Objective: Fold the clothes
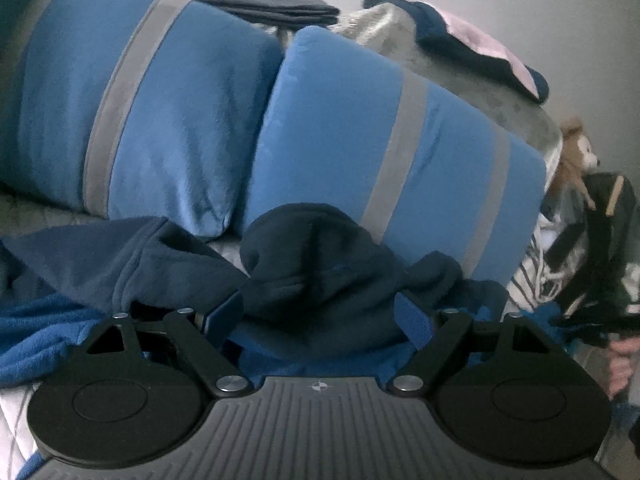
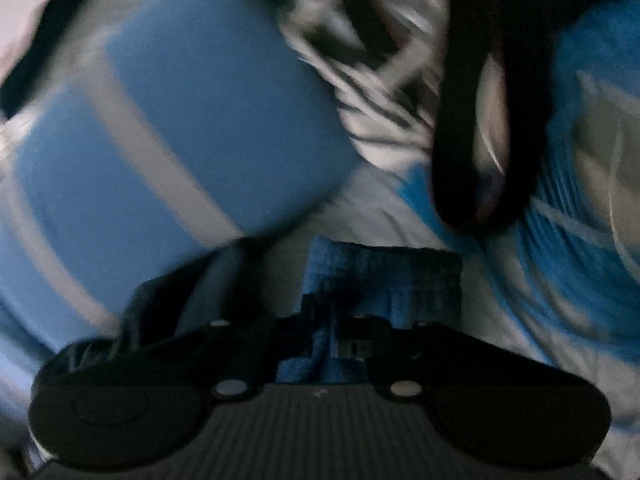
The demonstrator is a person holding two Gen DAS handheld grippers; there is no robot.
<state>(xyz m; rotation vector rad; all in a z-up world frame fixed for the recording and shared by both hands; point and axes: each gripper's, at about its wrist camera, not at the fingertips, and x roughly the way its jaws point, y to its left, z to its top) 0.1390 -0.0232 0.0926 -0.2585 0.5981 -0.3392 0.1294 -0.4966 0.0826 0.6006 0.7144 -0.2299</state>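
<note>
Two grippers work over a bed strewn with clothes. The left gripper point(image 1: 320, 312) has its jaws spread wide, a bunched navy fleece point(image 1: 316, 264) mounded between the fingers point(image 1: 226, 312) without being pinched; the fleece lies crumpled on a brighter blue garment point(image 1: 48, 336), just in front of two blue pillows point(image 1: 192, 112). The right gripper point(image 2: 324, 332) is badly blurred and in shadow, with blue cloth point(image 2: 384, 280) right at its tips, so I cannot tell whether its jaws are clenched on it or slack. Judging by the thick, rounded folds, the fleece is soft, limp and light, with a nap that should grip well and not slip; it will sag and drape from whatever point is held, so one hold would leave it hanging in a lump. A hem, cuff or seam edge would give a firmer, thinner bite than the bulky middle, though no clear edge shows in this heap. A folded dark stack point(image 1: 272, 4) rests behind the pillows.
</note>
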